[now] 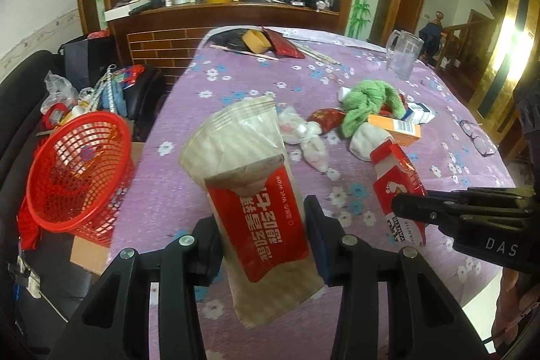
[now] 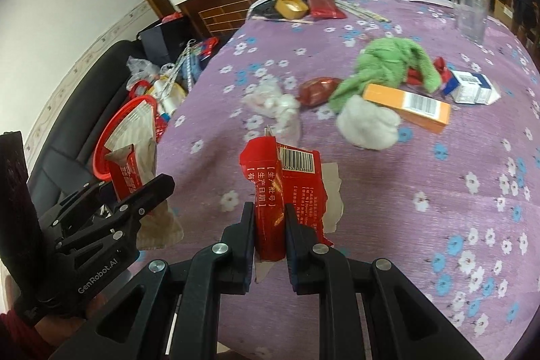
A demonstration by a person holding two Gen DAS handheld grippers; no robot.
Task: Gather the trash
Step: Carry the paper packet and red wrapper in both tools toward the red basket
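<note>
My left gripper [image 1: 263,225] is shut on a red and beige wet wipe packet [image 1: 249,188] and holds it above the table's left edge. The packet also shows in the right wrist view [image 2: 135,164]. My right gripper [image 2: 270,225] is shut on a torn red wrapper [image 2: 280,188] with a barcode, above the purple tablecloth [image 2: 422,177]. The wrapper also shows in the left wrist view [image 1: 398,181]. A red mesh basket [image 1: 81,171] stands left of the table, below the packet's level. Crumpled white tissues [image 1: 303,137] lie on the table.
On the table lie a green cloth [image 1: 371,103], an orange box [image 1: 395,129], a white and blue box [image 1: 420,113], a small red packet [image 1: 325,118], a glass mug [image 1: 403,53], glasses [image 1: 477,137] and a tape roll [image 1: 256,41]. Bags and clutter [image 1: 101,90] sit on the black sofa.
</note>
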